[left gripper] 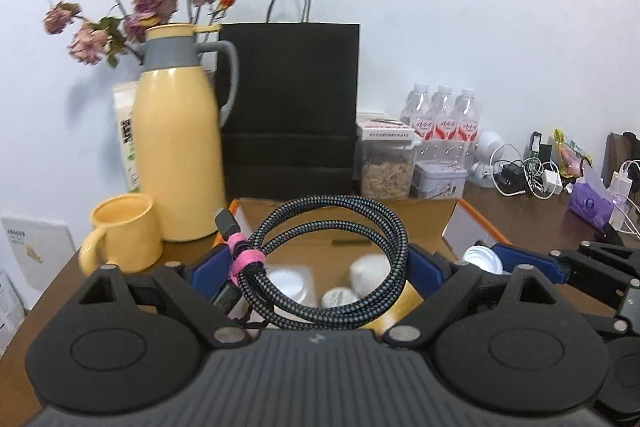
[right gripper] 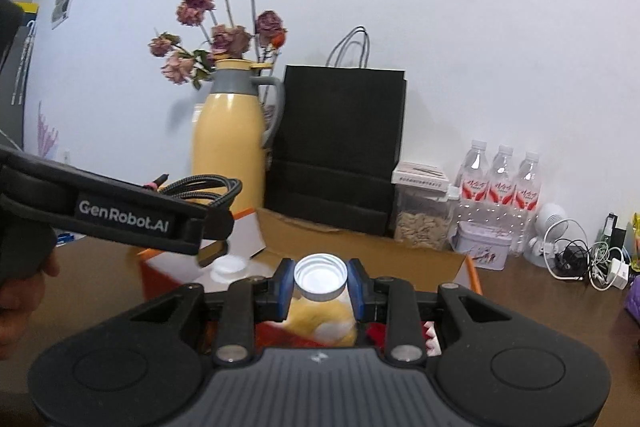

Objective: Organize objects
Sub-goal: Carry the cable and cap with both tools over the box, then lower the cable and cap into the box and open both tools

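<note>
- the left gripper (left gripper: 316,267) has its jaws spread wide, clamped across a coiled braided cable (left gripper: 332,259); the blue pads press on the coil's two outer sides.
- the coil hangs above the open cardboard box (left gripper: 472,223), which sits near the middle of the worktop (left gripper: 520,211), in front of the black paper bag (left gripper: 292,107).
- the right gripper (right gripper: 320,289) has its jaws drawn close, clamped on a small bottle with a white cap (right gripper: 320,275), just below the cap; it too is over the box.
- the cable looks light and springy, so i judge it may sag or slip free; holding across the full loop near the pink strap (left gripper: 244,259) seems safest, since the strap keeps the turns together.
- the bottle seems light and stiff, with a smooth wall that could slide; the neck under the cap's rim gives the pads a ledge.
- the left wrist view alone shows inside the box: white round lids or cups and a yellowish roll, plus the yellow mug (left gripper: 124,231) beside the yellow flask (left gripper: 180,147) toward the worktop's left edge.
- the right wrist view alone shows the left gripper from the side, the cable sticking out past its tip, and part of a hand (right gripper: 24,291) at the left edge.
</note>
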The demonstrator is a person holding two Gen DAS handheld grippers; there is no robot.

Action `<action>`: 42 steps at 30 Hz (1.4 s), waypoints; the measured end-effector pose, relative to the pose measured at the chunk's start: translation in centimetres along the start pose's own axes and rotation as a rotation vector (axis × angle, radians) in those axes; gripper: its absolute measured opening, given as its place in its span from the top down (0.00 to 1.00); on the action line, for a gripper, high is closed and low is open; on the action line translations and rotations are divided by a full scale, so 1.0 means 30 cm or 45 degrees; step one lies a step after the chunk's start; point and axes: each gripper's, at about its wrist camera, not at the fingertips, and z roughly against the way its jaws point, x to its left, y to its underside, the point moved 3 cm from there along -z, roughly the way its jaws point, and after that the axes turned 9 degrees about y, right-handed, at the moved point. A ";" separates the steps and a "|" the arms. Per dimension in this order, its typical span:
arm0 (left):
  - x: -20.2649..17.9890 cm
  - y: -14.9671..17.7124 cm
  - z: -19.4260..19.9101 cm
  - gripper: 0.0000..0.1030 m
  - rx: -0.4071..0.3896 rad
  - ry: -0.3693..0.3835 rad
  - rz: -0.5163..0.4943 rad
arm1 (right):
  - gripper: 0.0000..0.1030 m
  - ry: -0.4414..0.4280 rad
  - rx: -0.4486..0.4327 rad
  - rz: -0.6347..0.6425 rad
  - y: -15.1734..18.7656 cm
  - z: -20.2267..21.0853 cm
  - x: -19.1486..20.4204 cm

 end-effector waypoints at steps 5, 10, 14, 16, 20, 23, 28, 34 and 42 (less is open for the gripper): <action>-0.024 -0.041 -0.129 0.10 0.011 -0.010 -0.001 | 0.73 0.036 0.045 -0.007 -0.025 -0.142 -0.050; -0.022 -0.059 -0.251 0.10 0.032 -0.026 -0.004 | 0.73 0.065 0.119 -0.027 -0.011 -0.280 -0.105; -0.019 -0.040 -0.341 0.10 0.087 -0.045 -0.029 | 0.73 0.056 0.168 -0.048 0.017 -0.348 -0.131; -0.014 -0.022 -0.373 0.10 0.120 -0.041 -0.030 | 0.73 0.046 0.189 -0.049 0.032 -0.368 -0.136; -0.007 0.011 -0.401 0.10 0.163 -0.032 -0.028 | 0.73 0.028 0.243 -0.053 0.062 -0.393 -0.141; -0.010 0.021 -0.401 0.10 0.170 -0.028 -0.033 | 0.73 0.023 0.264 -0.053 0.073 -0.394 -0.139; 0.008 0.016 -0.381 0.00 0.131 -0.042 0.012 | 0.35 0.005 0.276 -0.088 0.074 -0.382 -0.148; 0.033 0.006 -0.373 0.00 0.127 -0.076 0.043 | 0.09 -0.013 0.267 -0.092 0.066 -0.370 -0.144; 0.028 0.003 -0.367 0.00 0.129 -0.074 0.036 | 0.02 -0.001 0.274 -0.091 0.068 -0.373 -0.144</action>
